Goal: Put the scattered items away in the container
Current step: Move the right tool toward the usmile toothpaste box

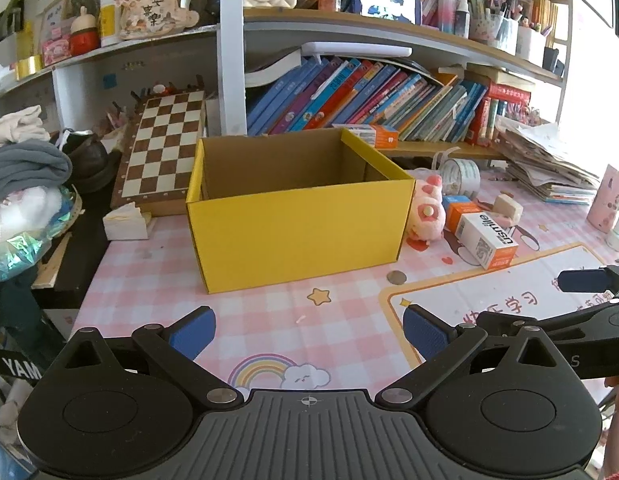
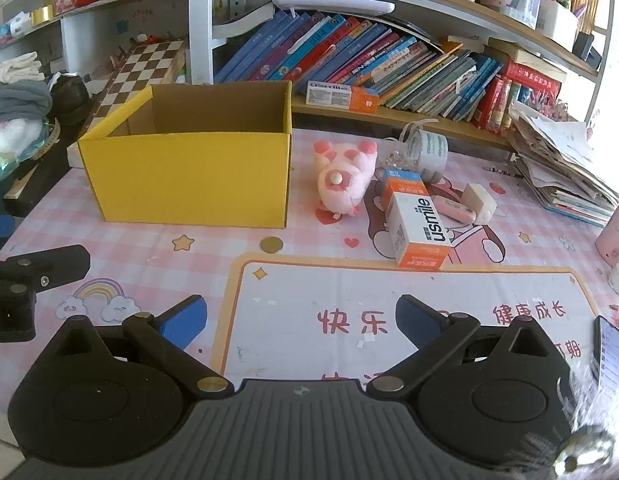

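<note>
Nearest, the left gripper [image 1: 309, 330] hovers low over the mat [image 2: 389, 292] in front of the box [image 2: 189, 176], jaws spread wide, nothing between the blue ribbed pads. The right gripper [image 2: 301, 320] sits the same way, front-right of the box, jaws wide apart and holding nothing. Both look parked at a start pose, likely so the box and the clutter stay in view before a first pick; nothing looks packed yet.

The mat is smooth printed vinyl, pink check with a rainbow and stars. A coin [image 2: 271, 245], flat, round and metal, lies just off the box's front right corner, hard to pinch off a flat surface.

The box is yellow corrugated cardboard, open-topped with rigid straight walls and a brown inside, which as far as visible holds nothing. It stands left of all the loose items, so drops come from the right.

Just right of the box is a soft, fuzzy pink plush toy [image 2: 343, 180]. Right of that, a stiff orange-white carton [image 2: 419, 228] lies flat, overlapping a second carton [image 2: 401, 180] behind it. Further right are a pink eraser-like bar [image 2: 455, 208] and a pale block [image 2: 479, 200], touching each other.

Back right of the box, a clear tape roll [image 2: 427, 152] stands on edge.
</note>
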The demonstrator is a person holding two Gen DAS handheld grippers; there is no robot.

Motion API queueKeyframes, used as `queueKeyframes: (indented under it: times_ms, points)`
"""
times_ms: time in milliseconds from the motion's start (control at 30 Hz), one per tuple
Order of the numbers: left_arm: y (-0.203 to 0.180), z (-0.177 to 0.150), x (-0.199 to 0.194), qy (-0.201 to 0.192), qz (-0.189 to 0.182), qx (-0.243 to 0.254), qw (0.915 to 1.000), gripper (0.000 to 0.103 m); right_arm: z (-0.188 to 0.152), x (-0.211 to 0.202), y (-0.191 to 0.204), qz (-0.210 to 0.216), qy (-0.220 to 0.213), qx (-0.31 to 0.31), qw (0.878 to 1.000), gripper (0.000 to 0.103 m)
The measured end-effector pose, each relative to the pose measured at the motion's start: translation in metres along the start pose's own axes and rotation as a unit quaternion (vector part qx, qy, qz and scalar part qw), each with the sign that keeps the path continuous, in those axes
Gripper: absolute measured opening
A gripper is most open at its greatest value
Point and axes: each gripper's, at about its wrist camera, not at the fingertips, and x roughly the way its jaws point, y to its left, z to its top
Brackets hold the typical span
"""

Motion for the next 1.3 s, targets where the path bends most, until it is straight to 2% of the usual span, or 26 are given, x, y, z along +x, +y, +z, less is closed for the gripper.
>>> queueKeyframes:
  times_ms: [800, 1300]
  points:
    - [-0.046, 0.016, 0.027, 0.019, 0.004, -0.008, 0.9998, 0.101, 0.011, 0.021, -0.053, 0.012, 0.013, -0.001, 1.0, 0.103]
    - [-0.098, 0.032, 0.061, 0.031, 0.001, -0.029, 0.9991, 0.101, 0.021, 0.047, -0.115, 0.017, 0.028, -0.014, 0.999, 0.103]
